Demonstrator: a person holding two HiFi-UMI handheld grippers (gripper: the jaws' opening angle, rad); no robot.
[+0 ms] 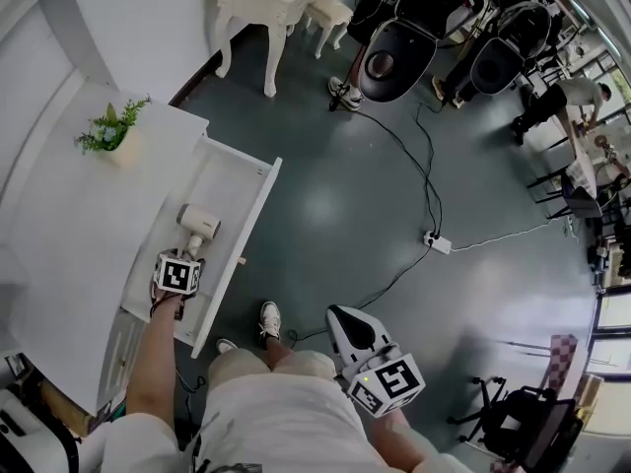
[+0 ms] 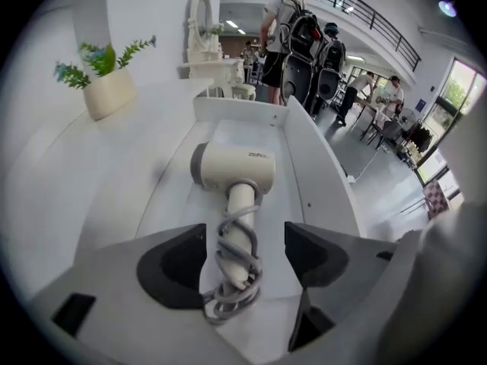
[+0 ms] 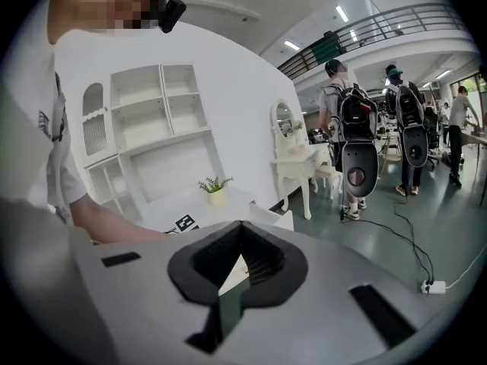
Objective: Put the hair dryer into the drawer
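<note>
The cream hair dryer [image 1: 197,222] lies on the floor of the open white drawer [image 1: 254,210], its head toward the back and its handle toward me. In the left gripper view the hair dryer [image 2: 232,166] has its grey cord wound around the handle, inside the drawer [image 2: 313,166]. My left gripper [image 2: 243,253] hangs just above the handle end, jaws wide open on either side of the cord, touching nothing. From the head view, the left gripper [image 1: 183,264] sits over the drawer's near end. My right gripper [image 1: 345,321] is shut and empty, away from the drawer by my right side; its jaws [image 3: 240,268] meet.
A small potted plant [image 1: 113,131] stands on the white dresser top [image 1: 69,225] left of the drawer. My shoes [image 1: 269,318] stand by the drawer front. A power strip [image 1: 437,242] with cables lies on the grey floor. A white vanity table [image 1: 271,8] and people stand farther off.
</note>
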